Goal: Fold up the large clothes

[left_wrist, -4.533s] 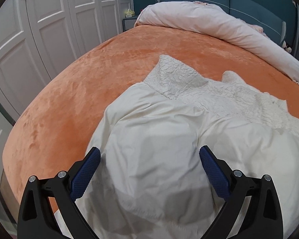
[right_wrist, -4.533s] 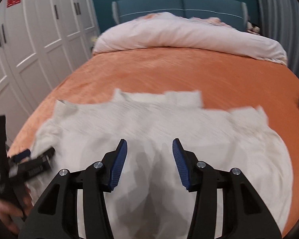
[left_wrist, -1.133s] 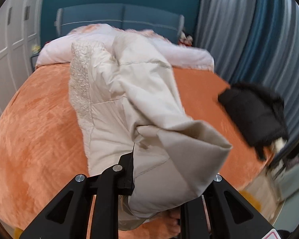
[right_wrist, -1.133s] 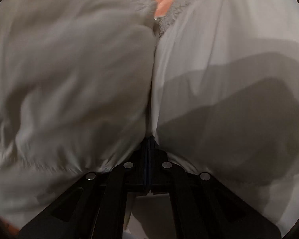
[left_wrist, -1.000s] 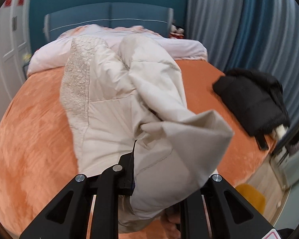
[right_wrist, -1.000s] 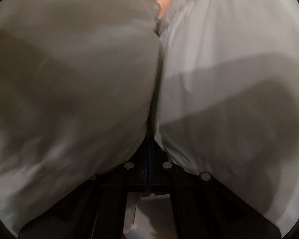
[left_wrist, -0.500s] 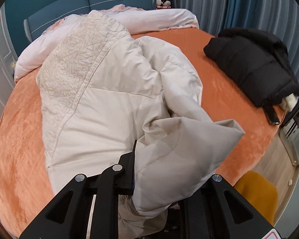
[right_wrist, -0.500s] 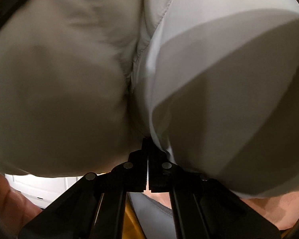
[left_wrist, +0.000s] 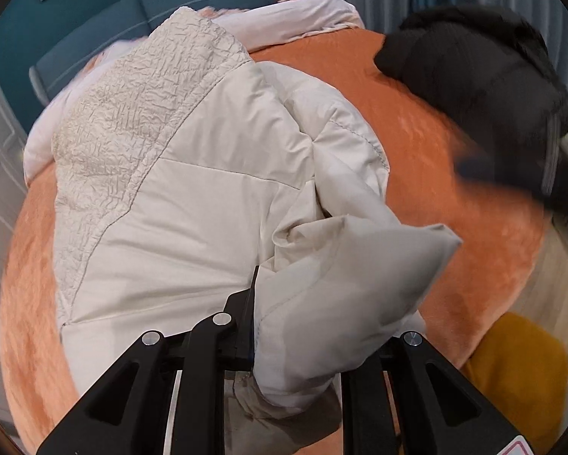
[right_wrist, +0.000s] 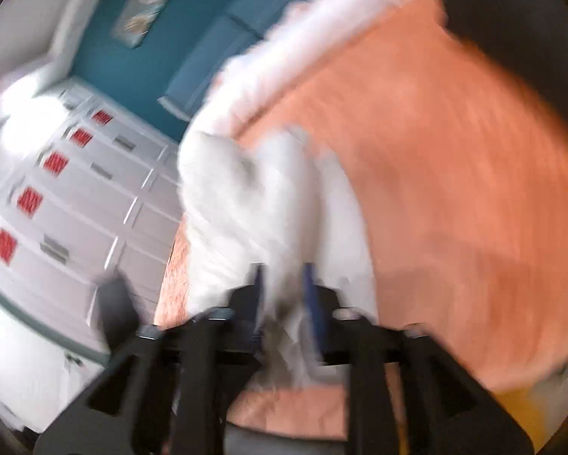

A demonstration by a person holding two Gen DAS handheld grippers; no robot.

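The white coat lies folded once at frame centre; left gripper clamps its hem, right gripper, jaws just parting, straddles loose cloth; more folds remain.

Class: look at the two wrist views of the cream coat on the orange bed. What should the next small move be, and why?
Probably lower the left gripper and lay its pinched fold on the cream coat. The right gripper, its fingers just opening, has blurred cloth between them, so the left carries the fold.

Smooth matt cream jacket with crinkled panel lies on plush orange bedspread.
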